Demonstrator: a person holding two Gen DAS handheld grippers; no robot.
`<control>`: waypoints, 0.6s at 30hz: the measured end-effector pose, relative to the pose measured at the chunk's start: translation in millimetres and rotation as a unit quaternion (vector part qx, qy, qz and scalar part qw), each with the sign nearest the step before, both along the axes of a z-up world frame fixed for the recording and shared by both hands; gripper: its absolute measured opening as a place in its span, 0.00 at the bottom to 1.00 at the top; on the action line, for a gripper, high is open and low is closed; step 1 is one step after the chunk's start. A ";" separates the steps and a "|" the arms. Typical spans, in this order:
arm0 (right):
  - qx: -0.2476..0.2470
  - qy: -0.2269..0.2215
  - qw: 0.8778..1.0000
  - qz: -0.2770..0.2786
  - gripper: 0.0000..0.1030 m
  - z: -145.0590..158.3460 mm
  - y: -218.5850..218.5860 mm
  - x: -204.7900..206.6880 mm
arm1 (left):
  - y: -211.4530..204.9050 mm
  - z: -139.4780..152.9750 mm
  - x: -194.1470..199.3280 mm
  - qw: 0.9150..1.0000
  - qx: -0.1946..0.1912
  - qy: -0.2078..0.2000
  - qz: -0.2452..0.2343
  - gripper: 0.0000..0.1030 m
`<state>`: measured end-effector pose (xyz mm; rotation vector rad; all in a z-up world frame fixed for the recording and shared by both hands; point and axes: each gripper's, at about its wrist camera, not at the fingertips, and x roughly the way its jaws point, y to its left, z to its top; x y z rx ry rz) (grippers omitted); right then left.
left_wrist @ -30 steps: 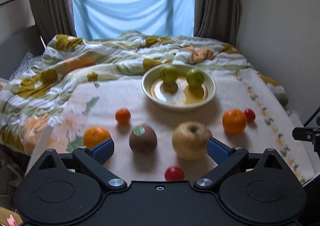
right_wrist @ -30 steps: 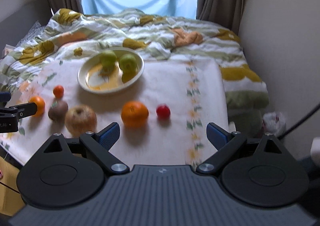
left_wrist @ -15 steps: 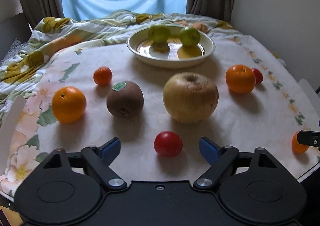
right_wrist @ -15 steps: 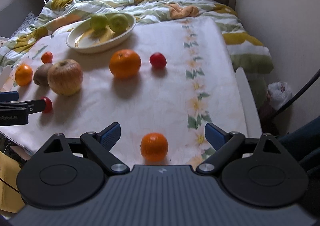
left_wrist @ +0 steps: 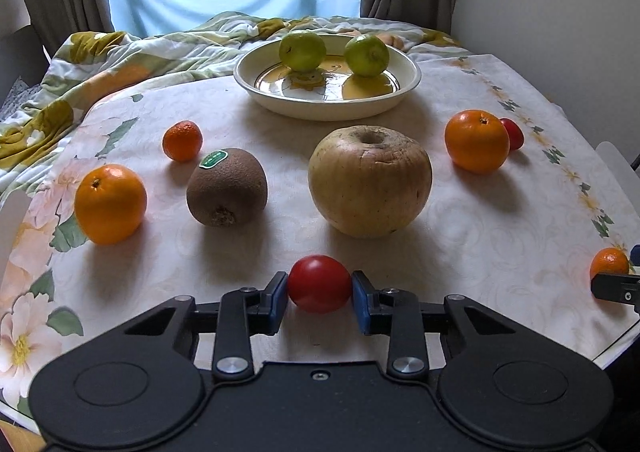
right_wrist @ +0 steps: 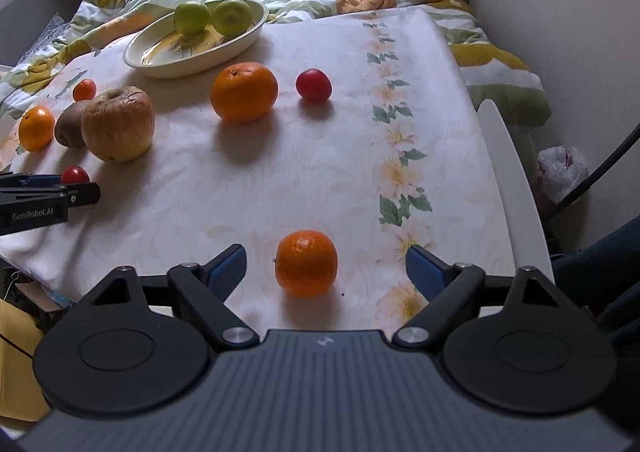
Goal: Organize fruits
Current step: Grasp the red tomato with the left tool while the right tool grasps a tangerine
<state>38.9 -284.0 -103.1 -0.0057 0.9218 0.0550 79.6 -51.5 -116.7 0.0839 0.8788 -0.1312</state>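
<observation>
My left gripper [left_wrist: 319, 294] is shut on a small red fruit [left_wrist: 319, 283] that rests on the cloth at the near edge. My right gripper [right_wrist: 325, 269] is open with a small orange [right_wrist: 306, 263] lying between its fingers, untouched. A cream plate [left_wrist: 406, 86] at the back holds two green fruits [left_wrist: 302, 46]. A big yellow-brown apple [left_wrist: 370, 181], a brown kiwi [left_wrist: 227, 187], oranges [left_wrist: 110, 203] [left_wrist: 477, 141] and a second red fruit [right_wrist: 313, 84] lie loose on the cloth.
A small mandarin [left_wrist: 182, 140] lies left of the plate. A rumpled flowered duvet [left_wrist: 100, 64] lies behind the cloth. A wall [right_wrist: 560, 12] stands at the right, with a white plastic bag [right_wrist: 562, 168] on the floor below it.
Both grippers have come down and forward. My left gripper closed on the near red fruit. The right gripper moved up around the small orange and stayed open.
</observation>
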 end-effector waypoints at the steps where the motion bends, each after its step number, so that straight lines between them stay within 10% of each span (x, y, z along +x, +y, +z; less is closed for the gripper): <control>1: 0.000 0.001 1.000 0.001 0.92 -0.3 0.1 0.0 | -0.1 -0.1 -0.1 1.000 0.000 0.000 0.000 0.36; 18: 0.010 0.008 1.000 0.025 0.63 -4.3 9.5 2.3 | 1.9 1.0 -11.6 1.000 -0.003 0.009 0.008 0.36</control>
